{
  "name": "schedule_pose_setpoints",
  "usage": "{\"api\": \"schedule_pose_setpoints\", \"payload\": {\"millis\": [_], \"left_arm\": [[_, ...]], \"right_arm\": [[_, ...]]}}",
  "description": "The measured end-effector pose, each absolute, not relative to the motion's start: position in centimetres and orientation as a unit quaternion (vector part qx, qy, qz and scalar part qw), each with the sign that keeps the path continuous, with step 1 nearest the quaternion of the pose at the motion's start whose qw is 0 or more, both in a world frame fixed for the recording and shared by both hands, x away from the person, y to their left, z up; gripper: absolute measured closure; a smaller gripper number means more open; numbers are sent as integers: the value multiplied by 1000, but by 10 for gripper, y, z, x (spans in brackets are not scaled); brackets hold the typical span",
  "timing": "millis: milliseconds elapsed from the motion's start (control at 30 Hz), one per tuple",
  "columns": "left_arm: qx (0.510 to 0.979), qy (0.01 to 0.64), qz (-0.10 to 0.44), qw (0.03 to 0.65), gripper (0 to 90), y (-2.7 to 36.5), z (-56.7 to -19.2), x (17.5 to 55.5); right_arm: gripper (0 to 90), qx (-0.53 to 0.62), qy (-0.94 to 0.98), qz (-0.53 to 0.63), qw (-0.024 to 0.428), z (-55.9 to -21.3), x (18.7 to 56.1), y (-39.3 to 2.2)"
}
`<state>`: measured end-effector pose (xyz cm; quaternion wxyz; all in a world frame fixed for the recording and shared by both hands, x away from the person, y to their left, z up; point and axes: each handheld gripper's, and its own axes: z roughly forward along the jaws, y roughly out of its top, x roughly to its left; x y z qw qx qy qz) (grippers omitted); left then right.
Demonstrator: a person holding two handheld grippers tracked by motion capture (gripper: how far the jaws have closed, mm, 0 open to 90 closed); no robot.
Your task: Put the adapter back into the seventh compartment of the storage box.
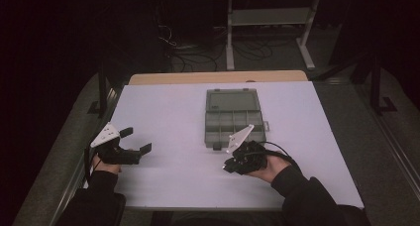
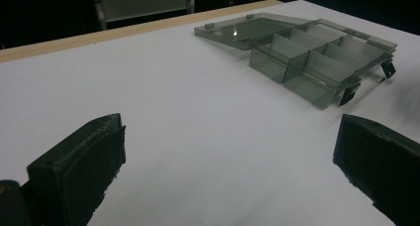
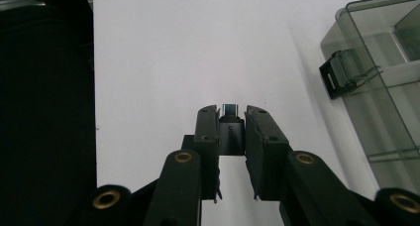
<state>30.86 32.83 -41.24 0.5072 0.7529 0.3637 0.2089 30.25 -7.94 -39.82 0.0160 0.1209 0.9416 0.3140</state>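
Small dark adapter [image 3: 231,133] with a metal plug tip is seen clamped between the pads of the right gripper [image 3: 232,118], just above the white table [image 1: 163,112]. Right gripper is held near the front left corner of the open grey compartment box [image 1: 234,119], apart from its latch [image 3: 339,73]. Left gripper [image 1: 134,140] is held at the table's left side, jaws spread wide, nothing between them.

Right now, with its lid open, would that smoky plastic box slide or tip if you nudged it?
The box would probably slide: it looks thin-walled, its visible compartments look empty, and the table is smooth. Tipping seems unlikely, since it lies low and flat with the lid spread open.
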Motion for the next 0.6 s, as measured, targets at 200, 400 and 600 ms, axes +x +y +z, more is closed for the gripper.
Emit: {"api": "schedule_pose_setpoints", "payload": {"millis": [200,400,600], "left_arm": [[753,363,209,507,0,328,-412,309],[753,363,209,507,0,328,-412,309],[753,364,208,507,0,328,-412,309]], "right_arm": [[750,128,940,317,18,-396,305,-83],[751,133,937,322,24,-391,308,-88],[751,139,935,326,30,-387,311,-93]]}}
